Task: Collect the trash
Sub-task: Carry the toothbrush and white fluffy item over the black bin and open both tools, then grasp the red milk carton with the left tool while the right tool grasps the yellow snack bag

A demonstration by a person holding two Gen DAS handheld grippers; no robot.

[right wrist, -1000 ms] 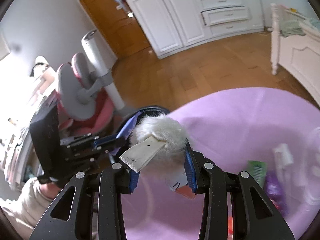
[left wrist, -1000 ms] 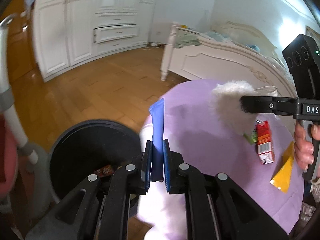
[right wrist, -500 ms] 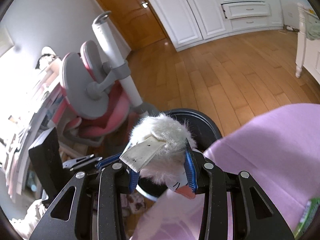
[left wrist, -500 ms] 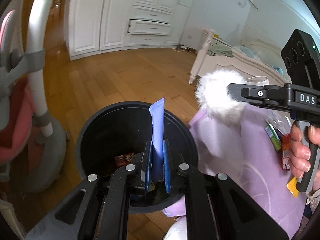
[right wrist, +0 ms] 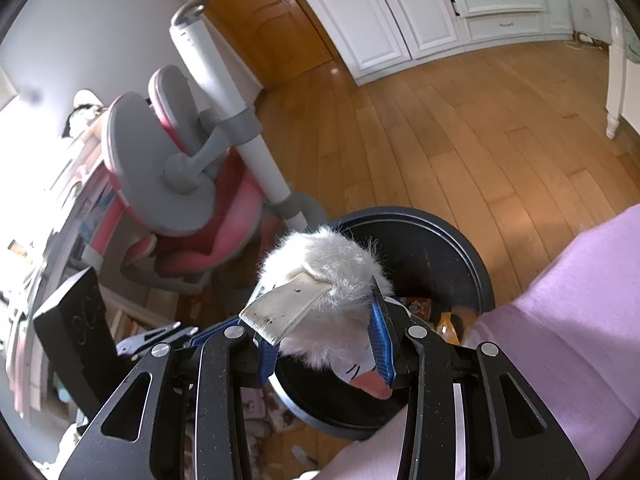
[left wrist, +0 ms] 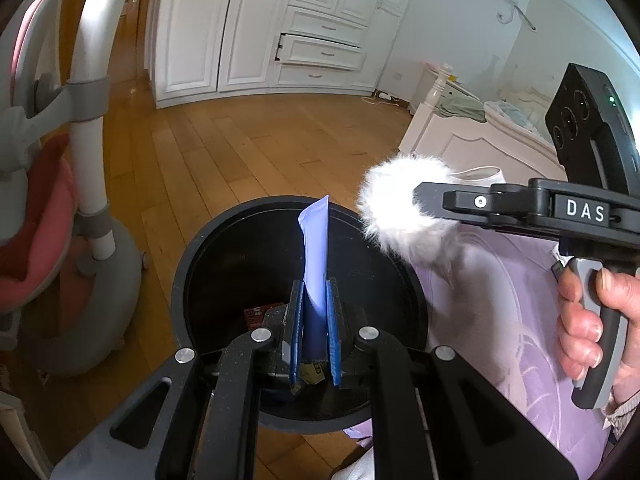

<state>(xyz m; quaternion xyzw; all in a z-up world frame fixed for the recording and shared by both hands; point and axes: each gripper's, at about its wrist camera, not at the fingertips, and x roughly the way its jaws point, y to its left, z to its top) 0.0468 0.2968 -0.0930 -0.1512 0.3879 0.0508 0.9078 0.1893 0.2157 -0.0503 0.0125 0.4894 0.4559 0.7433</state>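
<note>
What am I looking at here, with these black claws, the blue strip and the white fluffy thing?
No robot: a person carries a hand-held black two-finger gripper in each hand, each with a camera looking along its fingers. In the left camera's picture, the left gripper is shut on a thin blue plastic wrapper over the round black trash bin. The person's hand holds the other tool. In the right camera's picture, the right gripper clamps a white fluffy toy with a cloth tag above the bin's rim. A purple tablecloth lies beside.

Left gripper (left wrist: 315, 330) jaws clamped; right gripper (right wrist: 325, 344) seemingly gripping.
</note>
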